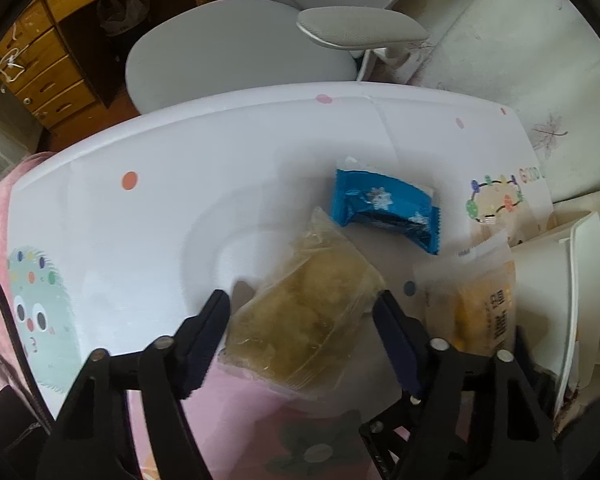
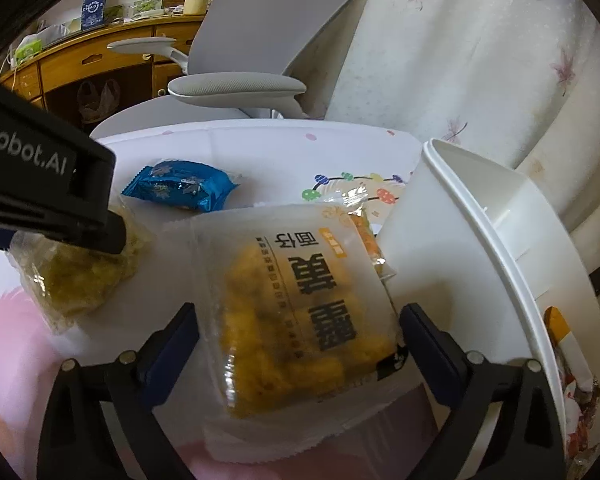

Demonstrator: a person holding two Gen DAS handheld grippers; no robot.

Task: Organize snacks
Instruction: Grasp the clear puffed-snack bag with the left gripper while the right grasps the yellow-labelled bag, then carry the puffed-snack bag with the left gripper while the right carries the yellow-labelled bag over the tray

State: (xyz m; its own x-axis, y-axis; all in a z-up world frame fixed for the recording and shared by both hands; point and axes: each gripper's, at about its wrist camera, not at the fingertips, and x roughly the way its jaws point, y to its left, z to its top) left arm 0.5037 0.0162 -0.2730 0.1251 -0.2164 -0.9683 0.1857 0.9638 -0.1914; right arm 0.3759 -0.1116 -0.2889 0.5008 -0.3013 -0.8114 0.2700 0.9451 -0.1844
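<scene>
In the left wrist view, a clear plastic packet of greenish-yellow snack (image 1: 306, 312) is seen lying on the white spotted table (image 1: 148, 208), its long axis running from 7 o'clock to 1 o'clock and its narrow sealed end pointed toward 12 o'clock. The left gripper (image 1: 304, 308) is spread wide around this packet; the fingers are set just beside its edges, and whether the pads press on it cannot be told.

In the right wrist view, a frosted square packet of orange snack with black printed characters (image 2: 296, 312) is seen between the fingers of the right gripper (image 2: 298, 320), which stands open, with gaps visible at both sides. The packet's far edge lies toward 1 o'clock, beside a white plastic tub (image 2: 480, 248) at 3 o'clock.

Farther off, at 11 o'clock, a blue foil wrapper with snowflakes (image 2: 182, 190) lies on the table. Beyond the table a grey office chair (image 2: 276, 36) is seen.
</scene>
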